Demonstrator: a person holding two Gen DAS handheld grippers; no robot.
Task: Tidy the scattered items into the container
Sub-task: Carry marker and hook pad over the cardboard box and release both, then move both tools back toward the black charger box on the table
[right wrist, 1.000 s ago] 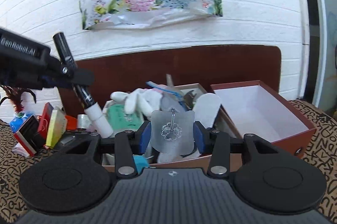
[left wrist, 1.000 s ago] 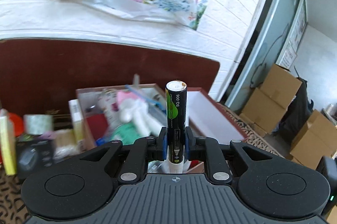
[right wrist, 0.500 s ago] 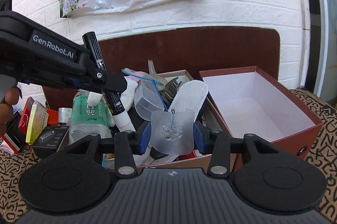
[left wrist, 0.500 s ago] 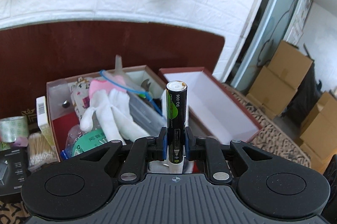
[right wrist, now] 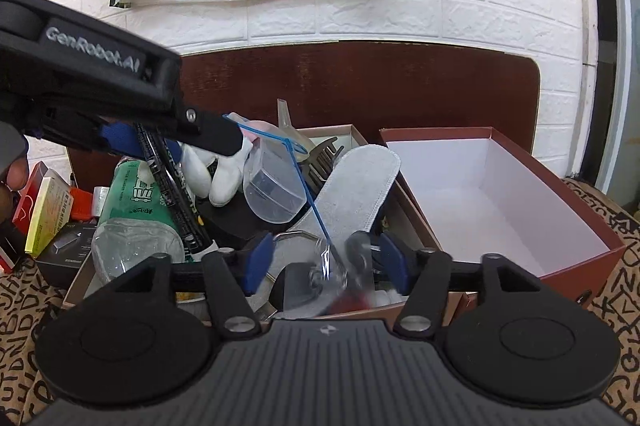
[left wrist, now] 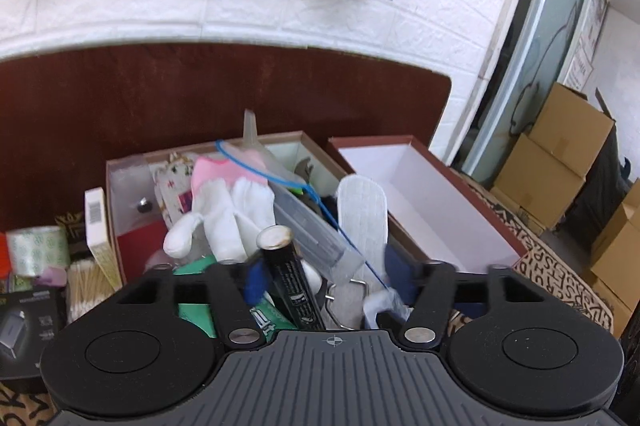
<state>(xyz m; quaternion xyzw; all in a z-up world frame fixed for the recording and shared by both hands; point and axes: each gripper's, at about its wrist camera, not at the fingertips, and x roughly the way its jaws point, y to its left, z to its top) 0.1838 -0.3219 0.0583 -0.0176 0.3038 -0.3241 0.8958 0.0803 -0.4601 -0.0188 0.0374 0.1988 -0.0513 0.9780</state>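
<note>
Holding two boxes [right wrist: 500, 193] [right wrist: 80, 290], perhaps one marker [left wrist: 290, 278]

left gripper [left wrist: 326, 276]: we have its jaws spread wide, gripping nothing.
right gripper [right wrist: 324, 262]: our jaws spread apart too, nothing clamped.
left hand [right wrist: 12, 171]: wrapped round its handle.

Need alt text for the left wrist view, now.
The left claw is open, and a black marker leans between its pads over a full cardboard box of clutter. An empty white-lined box sits to its right.
</note>
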